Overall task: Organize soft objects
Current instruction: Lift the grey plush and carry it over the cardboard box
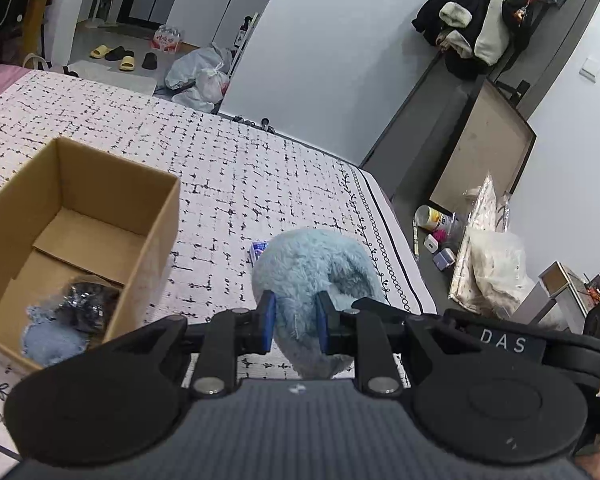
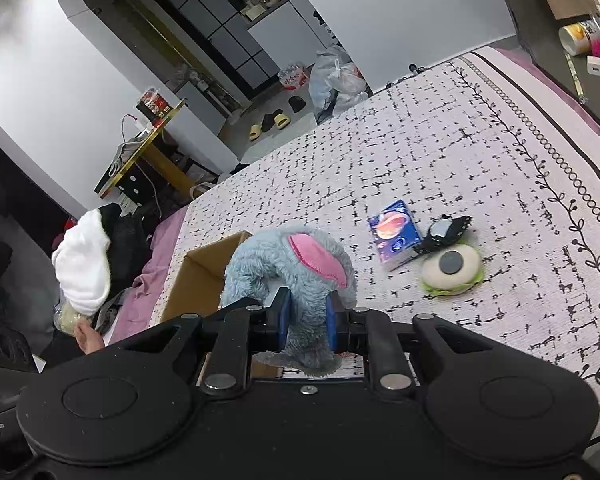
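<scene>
Both grippers, left gripper (image 1: 296, 322) and right gripper (image 2: 307, 322), clamp blue plush (image 2: 296, 276); cardboard box (image 1: 100, 216) beside.

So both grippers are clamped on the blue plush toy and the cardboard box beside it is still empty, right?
Not quite. Both the left gripper and the right gripper are clamped on the blue plush toy, but the cardboard box is not empty: the left wrist view shows a light blue fuzzy item and a dark item already inside.
</scene>
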Demonstrator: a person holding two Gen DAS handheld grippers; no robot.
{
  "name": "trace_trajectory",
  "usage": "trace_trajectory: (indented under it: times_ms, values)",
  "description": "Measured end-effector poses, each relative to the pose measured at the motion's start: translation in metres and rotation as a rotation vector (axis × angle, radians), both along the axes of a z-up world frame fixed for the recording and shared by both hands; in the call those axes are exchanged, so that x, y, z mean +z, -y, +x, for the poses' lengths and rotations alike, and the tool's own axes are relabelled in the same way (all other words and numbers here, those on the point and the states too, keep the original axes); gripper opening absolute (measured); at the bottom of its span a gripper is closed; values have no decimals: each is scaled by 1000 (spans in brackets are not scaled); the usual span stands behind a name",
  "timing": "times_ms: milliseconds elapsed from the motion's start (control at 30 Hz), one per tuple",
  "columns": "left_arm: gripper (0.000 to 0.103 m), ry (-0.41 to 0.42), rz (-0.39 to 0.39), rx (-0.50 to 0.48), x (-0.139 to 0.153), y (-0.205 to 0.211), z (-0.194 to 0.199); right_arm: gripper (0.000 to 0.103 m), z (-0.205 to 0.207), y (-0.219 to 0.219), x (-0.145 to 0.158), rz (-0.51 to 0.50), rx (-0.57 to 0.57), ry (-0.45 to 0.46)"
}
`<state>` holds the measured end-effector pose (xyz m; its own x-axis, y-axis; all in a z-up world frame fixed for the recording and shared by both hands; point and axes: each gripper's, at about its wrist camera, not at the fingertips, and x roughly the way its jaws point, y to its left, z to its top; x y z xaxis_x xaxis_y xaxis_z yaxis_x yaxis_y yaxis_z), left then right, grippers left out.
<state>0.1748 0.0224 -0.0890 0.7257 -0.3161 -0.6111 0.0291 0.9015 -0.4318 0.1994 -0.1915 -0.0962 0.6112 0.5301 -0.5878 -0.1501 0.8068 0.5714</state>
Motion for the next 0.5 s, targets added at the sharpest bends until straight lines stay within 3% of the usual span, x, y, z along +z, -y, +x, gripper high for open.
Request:
trace_trajectory:
  times_ms: [500]
  values:
    - [20,37,-49,45,16,-45,-9,19,0,-49,26,-63,36,48]
